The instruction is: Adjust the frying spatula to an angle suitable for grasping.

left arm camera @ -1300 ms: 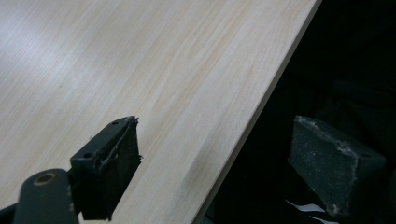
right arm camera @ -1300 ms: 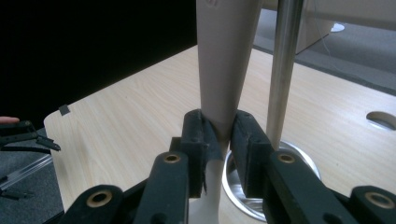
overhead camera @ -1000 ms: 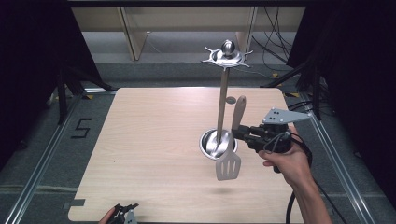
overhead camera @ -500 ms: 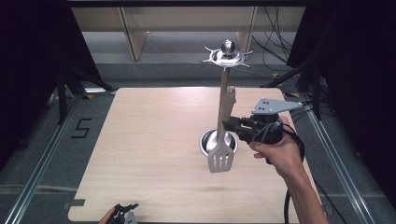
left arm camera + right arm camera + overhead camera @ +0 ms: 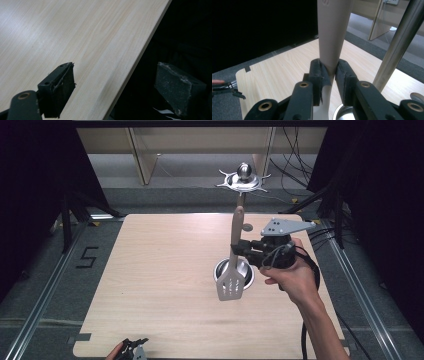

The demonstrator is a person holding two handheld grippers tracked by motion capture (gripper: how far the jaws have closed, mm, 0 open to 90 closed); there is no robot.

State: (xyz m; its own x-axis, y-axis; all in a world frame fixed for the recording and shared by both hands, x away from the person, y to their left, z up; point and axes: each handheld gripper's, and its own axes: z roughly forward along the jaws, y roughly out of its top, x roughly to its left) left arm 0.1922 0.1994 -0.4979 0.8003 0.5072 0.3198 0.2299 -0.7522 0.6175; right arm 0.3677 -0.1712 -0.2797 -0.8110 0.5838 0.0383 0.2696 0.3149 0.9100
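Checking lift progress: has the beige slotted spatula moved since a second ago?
Yes. The beige slotted spatula has risen and swung upright; its blade earlier hung below the steel stand's round base, and now overlaps it.

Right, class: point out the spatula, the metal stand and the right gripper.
spatula [image 5: 230, 287], high view, on its slotted blade.
metal stand [image 5: 243, 179], high view, on its hooked top ring.
right gripper [image 5: 329, 71], right gripper view, between its pads.

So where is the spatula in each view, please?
High view: the spatula hangs upright right of centre, gripped by the right tool.
Left gripper view: I cannot find it.
Right gripper view: its beige handle rises at centre.
Shared landmark: the wooden table.
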